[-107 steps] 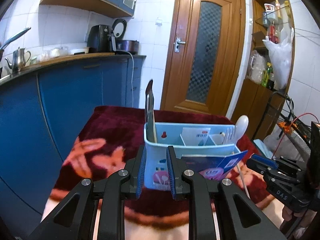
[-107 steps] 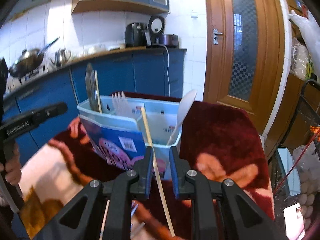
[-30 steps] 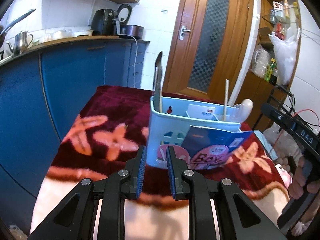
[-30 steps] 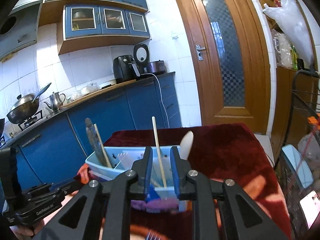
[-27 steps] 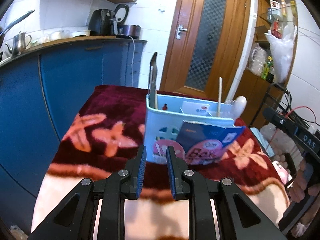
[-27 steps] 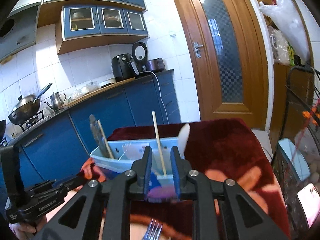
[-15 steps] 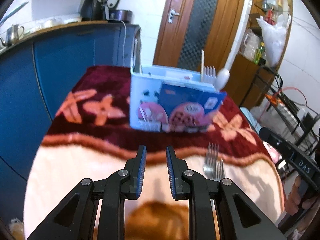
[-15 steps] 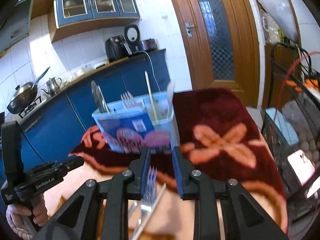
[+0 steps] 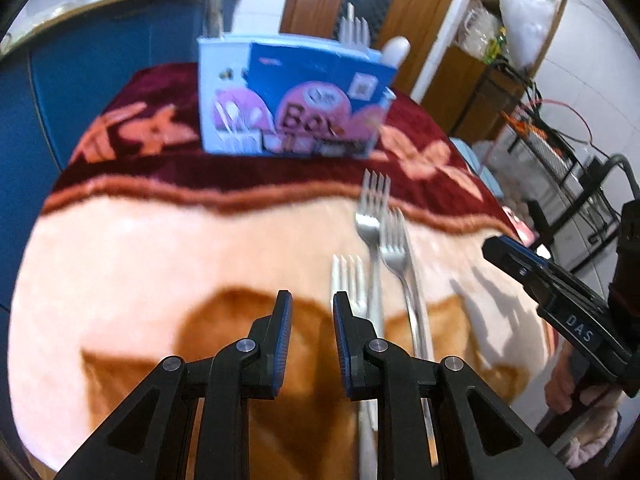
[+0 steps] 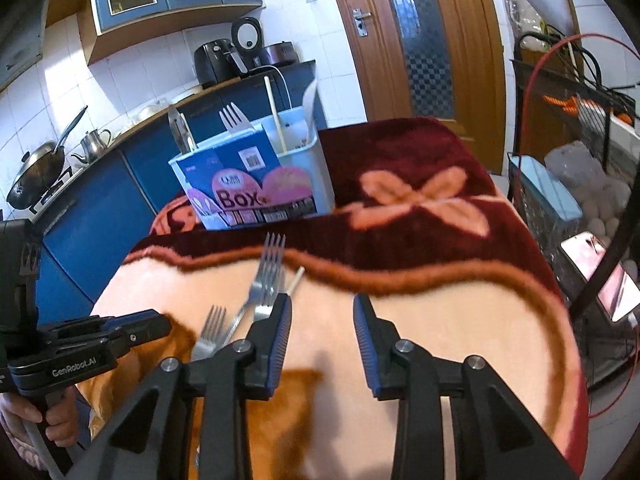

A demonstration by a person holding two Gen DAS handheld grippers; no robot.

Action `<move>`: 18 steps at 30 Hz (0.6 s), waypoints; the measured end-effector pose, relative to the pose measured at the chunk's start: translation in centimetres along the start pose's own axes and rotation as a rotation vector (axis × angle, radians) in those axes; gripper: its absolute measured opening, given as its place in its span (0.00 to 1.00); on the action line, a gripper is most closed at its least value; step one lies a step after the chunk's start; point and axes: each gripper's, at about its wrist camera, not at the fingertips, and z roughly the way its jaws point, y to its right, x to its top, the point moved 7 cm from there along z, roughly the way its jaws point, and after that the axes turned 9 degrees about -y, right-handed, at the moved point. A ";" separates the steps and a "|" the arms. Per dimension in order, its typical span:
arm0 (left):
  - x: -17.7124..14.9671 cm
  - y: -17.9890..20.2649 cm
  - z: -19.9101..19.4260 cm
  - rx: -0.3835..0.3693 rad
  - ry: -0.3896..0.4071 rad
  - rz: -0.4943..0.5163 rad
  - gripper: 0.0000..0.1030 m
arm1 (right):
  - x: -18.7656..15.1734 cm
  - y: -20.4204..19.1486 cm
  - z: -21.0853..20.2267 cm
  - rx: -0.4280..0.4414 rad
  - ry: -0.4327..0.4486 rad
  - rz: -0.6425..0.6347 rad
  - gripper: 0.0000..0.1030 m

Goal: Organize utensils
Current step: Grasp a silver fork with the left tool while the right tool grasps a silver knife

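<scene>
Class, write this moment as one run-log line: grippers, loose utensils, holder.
left gripper: empty | right gripper: opening, empty | three metal forks: loose on blanket | light-blue plastic utensil holder: upright behind

left wrist: close above blanket-covered table (image 9: 120,248), angled down, facing light-blue plastic utensil caddy (image 9: 224,92) | right wrist: same, from the right | shared: caddy, steel forks (image 10: 268,276)

Both black tools, left tool (image 9: 307,320) and right tool (image 10: 322,324), show blue ribbed pads (image 10: 362,330), silver screws (image 9: 245,345), white "GenRobot.AI" and "DAS" lettering; pale fuzzy sleeve (image 9: 592,432) behind.
</scene>
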 end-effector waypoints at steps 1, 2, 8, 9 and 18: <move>-0.2 0.2 0.1 -0.004 -0.010 0.005 0.21 | -0.2 0.1 -0.1 -0.002 -0.001 0.003 0.35; -0.6 0.5 0.2 -0.008 -0.024 0.011 0.21 | -0.5 0.3 -0.2 -0.003 -0.001 0.007 0.35; -2.4 1.9 0.8 -0.020 -0.096 0.039 0.21 | -1.4 1.0 -0.5 0.010 -0.003 0.017 0.38; -2.7 2.1 1.0 -0.017 -0.107 0.047 0.21 | -1.5 1.0 -0.4 0.012 -0.004 0.019 0.38; -2.6 1.7 1.6 0.056 -0.113 0.052 0.21 | -2.3 1.7 -0.5 0.032 -0.004 0.042 0.39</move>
